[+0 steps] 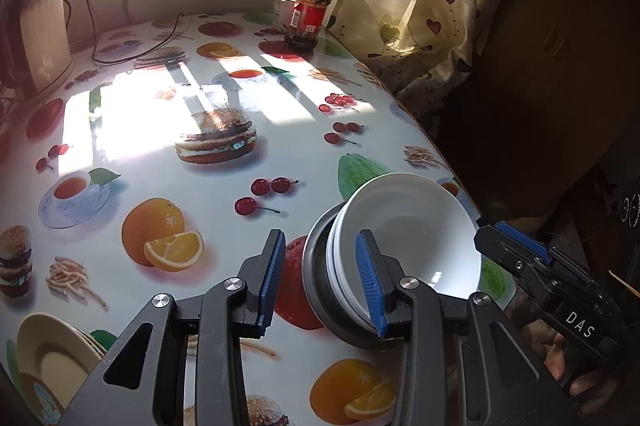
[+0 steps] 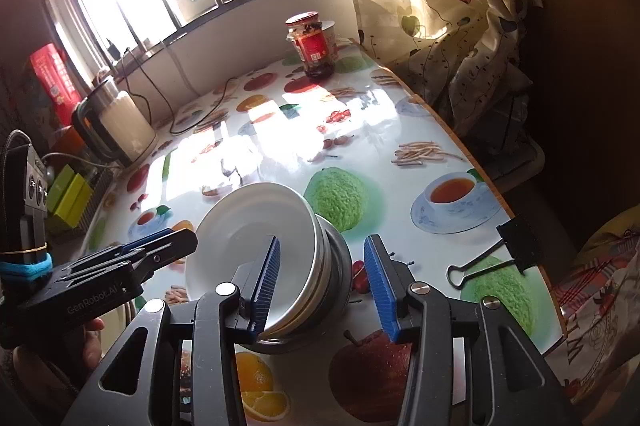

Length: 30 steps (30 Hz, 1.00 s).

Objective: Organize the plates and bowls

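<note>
Sunny window light falls on a shiny table [image 1: 168,114] covered in fruit and burger pictures. Smooth white bowls [image 1: 416,238] sit stacked in a round metal bowl [image 1: 314,266] near the table's edge, so that part looks done. Tan plates [image 1: 44,358] wait well apart. Both the left gripper [image 1: 322,278] and right gripper [image 2: 322,282] have jaws spread, pinching nothing.

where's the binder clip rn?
Right wrist view, right side: the black binder clip lies on the table near its right edge, below the printed teacup, right of the bowl stack.
</note>
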Motion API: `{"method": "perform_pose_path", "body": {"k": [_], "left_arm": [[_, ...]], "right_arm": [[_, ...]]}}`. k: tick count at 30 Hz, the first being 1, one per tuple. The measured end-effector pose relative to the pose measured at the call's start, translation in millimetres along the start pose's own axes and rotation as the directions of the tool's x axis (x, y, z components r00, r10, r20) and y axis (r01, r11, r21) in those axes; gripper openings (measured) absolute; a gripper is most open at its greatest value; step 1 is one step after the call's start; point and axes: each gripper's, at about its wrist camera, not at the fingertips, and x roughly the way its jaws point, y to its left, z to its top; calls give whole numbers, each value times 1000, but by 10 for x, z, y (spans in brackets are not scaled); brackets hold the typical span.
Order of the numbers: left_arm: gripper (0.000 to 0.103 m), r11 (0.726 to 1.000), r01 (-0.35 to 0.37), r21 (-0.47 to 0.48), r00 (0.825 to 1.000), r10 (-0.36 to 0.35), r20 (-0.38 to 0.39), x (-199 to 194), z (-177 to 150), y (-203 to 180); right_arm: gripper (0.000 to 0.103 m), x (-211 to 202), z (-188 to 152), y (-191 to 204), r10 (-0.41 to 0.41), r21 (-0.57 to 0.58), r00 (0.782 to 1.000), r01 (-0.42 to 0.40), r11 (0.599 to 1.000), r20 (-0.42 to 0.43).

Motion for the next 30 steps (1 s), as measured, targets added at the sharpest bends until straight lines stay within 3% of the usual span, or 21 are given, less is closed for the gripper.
{"method": "perform_pose_path", "body": {"k": [11,30], "left_arm": [[38,999,4,-53,1000,-4,7,10,-21,286],[38,990,66,-123,995,-74,-65,255,-213,493]], "right_arm": [[44,-84,51,-279,-29,58,999,27,998,29],[44,218,-190,-566,0,123,998,7,992,-60]]}}
